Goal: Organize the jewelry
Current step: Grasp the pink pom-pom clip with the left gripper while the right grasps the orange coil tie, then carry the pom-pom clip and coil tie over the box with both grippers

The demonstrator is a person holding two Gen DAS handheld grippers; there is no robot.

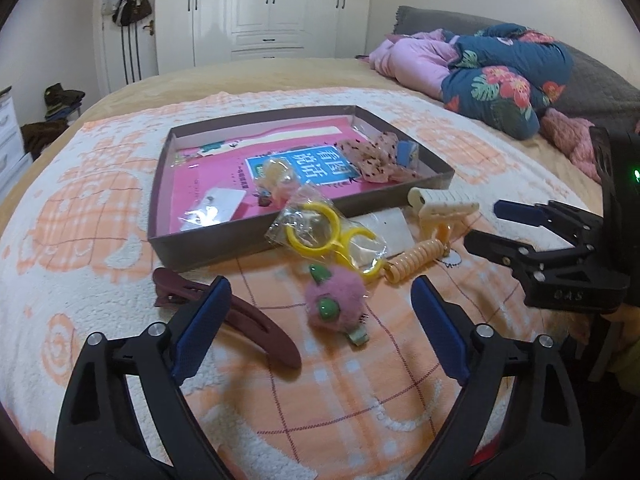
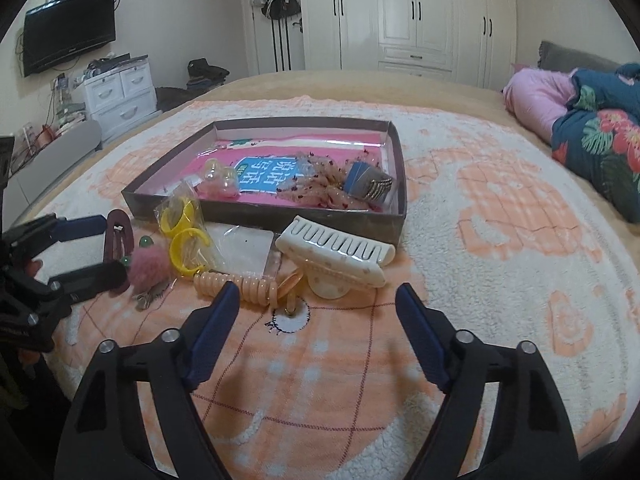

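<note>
A shallow brown box with a pink book inside holds a scrunchie, a blue card and small packets. Loose on the blanket in front lie a maroon hair clip, a pink pompom clip, bagged yellow rings, a peach coil tie and a cream claw clip. My left gripper is open over the pompom clip. My right gripper is open, just short of the claw clip and coil tie.
The orange-and-white blanket covers the bed. Folded floral and pink bedding lies at the far right. White wardrobes, a drawer unit and a wall TV stand beyond the bed.
</note>
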